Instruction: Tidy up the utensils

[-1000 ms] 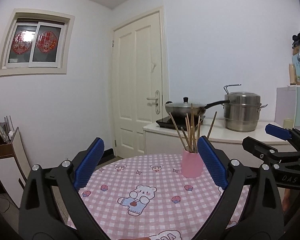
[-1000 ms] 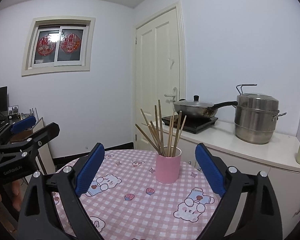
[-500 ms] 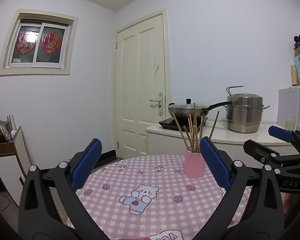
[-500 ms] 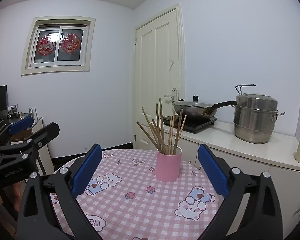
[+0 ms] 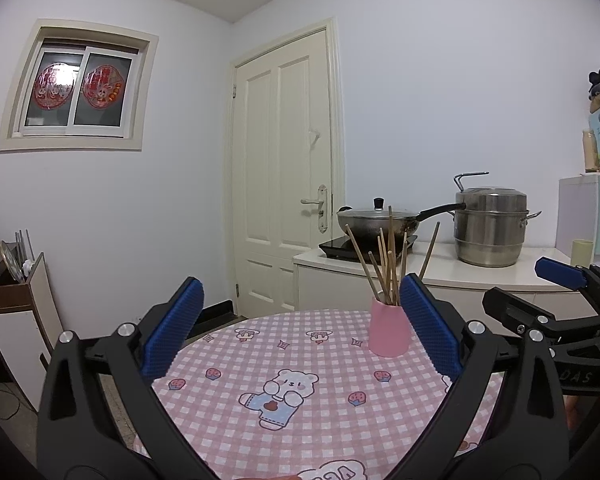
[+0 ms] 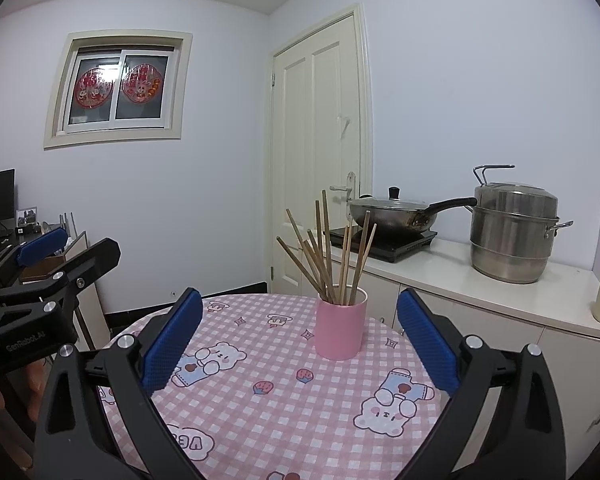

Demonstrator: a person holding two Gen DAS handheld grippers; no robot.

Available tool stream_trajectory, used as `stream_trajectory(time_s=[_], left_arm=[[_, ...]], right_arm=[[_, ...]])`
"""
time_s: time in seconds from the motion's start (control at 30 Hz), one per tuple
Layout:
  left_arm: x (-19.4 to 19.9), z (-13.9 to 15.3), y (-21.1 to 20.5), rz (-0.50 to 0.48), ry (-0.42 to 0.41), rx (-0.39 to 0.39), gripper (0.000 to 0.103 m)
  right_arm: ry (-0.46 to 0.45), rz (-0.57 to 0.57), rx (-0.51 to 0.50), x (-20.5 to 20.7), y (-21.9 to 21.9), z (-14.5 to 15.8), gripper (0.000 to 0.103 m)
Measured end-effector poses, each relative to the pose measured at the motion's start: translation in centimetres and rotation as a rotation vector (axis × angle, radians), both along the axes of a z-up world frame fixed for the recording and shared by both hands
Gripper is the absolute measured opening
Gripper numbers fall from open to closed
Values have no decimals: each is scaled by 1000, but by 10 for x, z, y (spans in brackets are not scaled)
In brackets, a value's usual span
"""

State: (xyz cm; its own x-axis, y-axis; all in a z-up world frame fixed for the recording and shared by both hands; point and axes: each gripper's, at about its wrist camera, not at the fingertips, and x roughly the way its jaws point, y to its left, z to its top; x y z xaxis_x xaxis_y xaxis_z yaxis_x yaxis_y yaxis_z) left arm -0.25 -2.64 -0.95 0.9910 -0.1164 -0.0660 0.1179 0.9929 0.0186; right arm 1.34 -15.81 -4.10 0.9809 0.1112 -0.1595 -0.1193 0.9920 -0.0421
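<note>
Both of my tongs are held over the near edge of the round table (image 6: 260, 420) with nothing in them. My right gripper (image 6: 300, 340) has just been opening and now stands spread wide, with only the checked cloth between its pads. My left gripper (image 5: 300, 332) is likewise spread wide and empty. The task's things, a bundle of wooden chopsticks (image 6: 328, 256), stand in a pink cup (image 6: 340, 328) ahead of my right gripper, slightly toward its right pad and well clear of both pads; from my left gripper the cup (image 5: 388, 332) sits ahead and just beside the right pad. No loose utensil shows on the cloth, so I judge the sorting largely done. Risks noted: the chopsticks fan outward at uneven angles and overtop the cup by a long way, so a careless sweep of either open gripper could catch a tip and lever the light cup over. The cup stands on the far half of the table near the counter side, so a knock that way could spill it off the edge. My two grippers sit close alongside each other, and a crossing move could clash them.
</note>
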Motion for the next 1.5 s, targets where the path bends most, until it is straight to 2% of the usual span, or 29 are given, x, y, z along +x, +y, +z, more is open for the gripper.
stream_trajectory(time_s=[1.5], left_arm=[[5, -2, 0, 22, 13, 20, 96]], right_arm=[[20, 12, -11, 5, 3, -4, 95]])
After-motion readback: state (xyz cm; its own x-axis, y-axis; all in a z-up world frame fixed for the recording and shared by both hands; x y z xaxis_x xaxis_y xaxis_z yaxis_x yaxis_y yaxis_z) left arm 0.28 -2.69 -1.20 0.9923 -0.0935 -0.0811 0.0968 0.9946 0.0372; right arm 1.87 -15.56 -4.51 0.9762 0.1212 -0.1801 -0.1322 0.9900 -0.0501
